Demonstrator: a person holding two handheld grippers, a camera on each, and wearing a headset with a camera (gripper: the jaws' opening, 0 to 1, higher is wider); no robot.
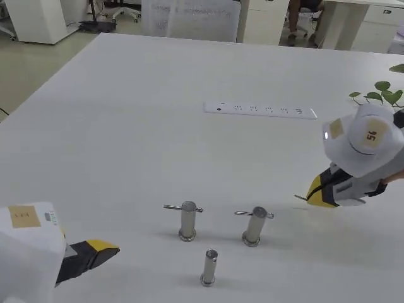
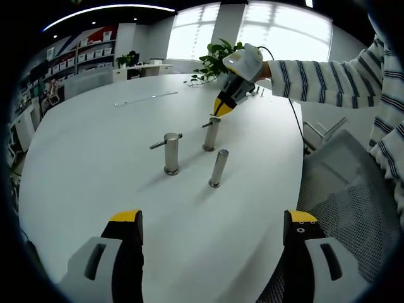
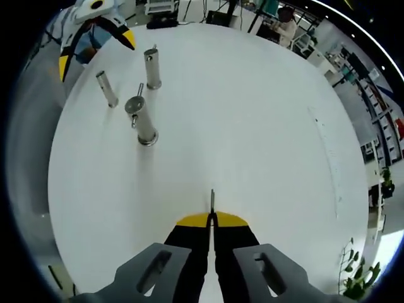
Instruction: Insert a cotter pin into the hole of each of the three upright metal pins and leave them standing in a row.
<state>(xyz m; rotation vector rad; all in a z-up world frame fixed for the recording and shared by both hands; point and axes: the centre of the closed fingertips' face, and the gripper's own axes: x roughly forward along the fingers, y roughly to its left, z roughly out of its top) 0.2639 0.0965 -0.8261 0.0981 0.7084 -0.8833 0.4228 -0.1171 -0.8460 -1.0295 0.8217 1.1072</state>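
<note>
White office surface (image 1: 126, 126); right tool (image 3: 212, 218) clenched on cotter pin (image 3: 212, 201), pin lengthwise straight past tips; left tool (image 2: 213, 218) released.

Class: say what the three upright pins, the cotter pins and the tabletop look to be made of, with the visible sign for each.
Upright pins: likely steel, silvery with bright highlights down their sides. Cotter pins: thin grey wire, probably metal too. Tabletop: smooth matt white, perhaps laminate; its look leaves that open.
</note>
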